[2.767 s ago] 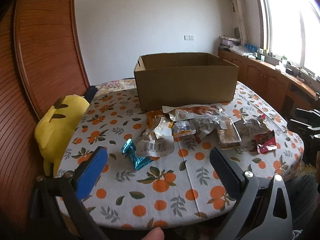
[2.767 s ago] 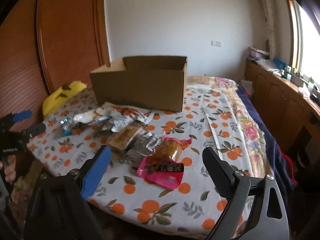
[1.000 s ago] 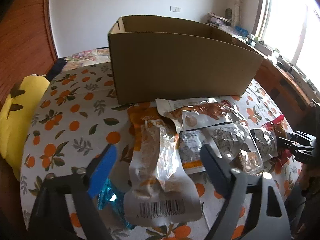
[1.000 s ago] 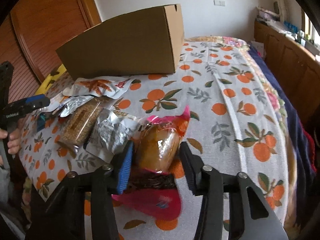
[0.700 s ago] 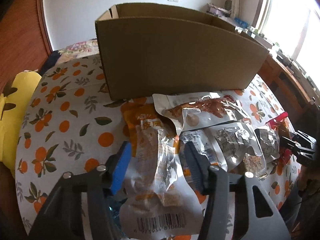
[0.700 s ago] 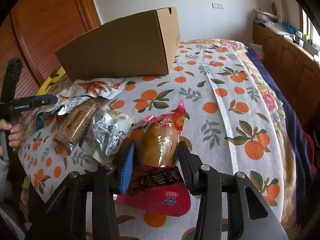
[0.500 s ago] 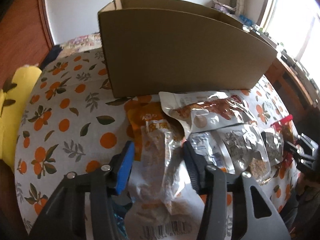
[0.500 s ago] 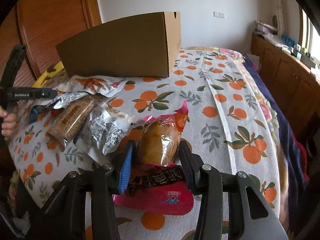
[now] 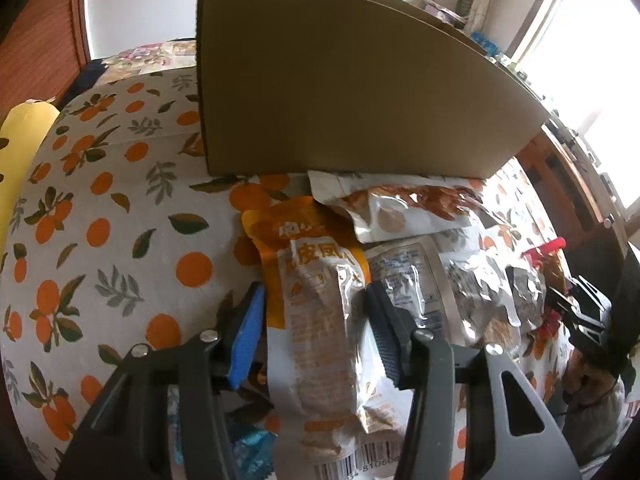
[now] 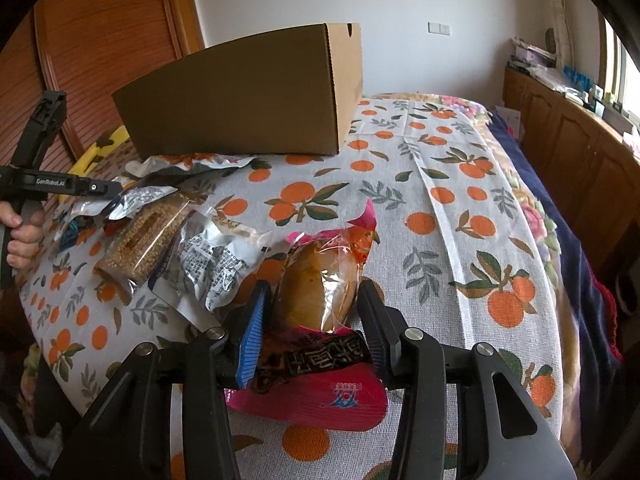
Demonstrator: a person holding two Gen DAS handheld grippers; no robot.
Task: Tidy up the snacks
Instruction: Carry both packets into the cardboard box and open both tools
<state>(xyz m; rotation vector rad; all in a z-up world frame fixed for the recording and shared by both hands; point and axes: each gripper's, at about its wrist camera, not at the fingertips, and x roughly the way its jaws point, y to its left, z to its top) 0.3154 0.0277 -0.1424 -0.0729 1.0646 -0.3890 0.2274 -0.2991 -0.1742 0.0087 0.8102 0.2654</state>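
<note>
A brown cardboard box (image 9: 352, 92) is set upright on the orange-print tablecloth (image 9: 120, 208). Before it snack packets are heaped: an orange-and-clear pouch (image 9: 320, 320), a pink-wrapped bun (image 10: 320, 292), a sesame bar (image 10: 144, 240).

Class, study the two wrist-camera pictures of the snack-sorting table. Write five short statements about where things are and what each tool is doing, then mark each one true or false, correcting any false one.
1. The right tool grips a pink-wrapped bun. True.
2. The cardboard box lies flattened on the cloth. False: it stands upright behind the snacks.
3. The left tool has an orange-and-white packet between its fingers. True; its jaws have just been closing on it.
4. The tablecloth is plain blue. False: it is pale with oranges and leaves.
5. The sesame bar is inside the box. False: it lies on the cloth among the other packets.
</note>
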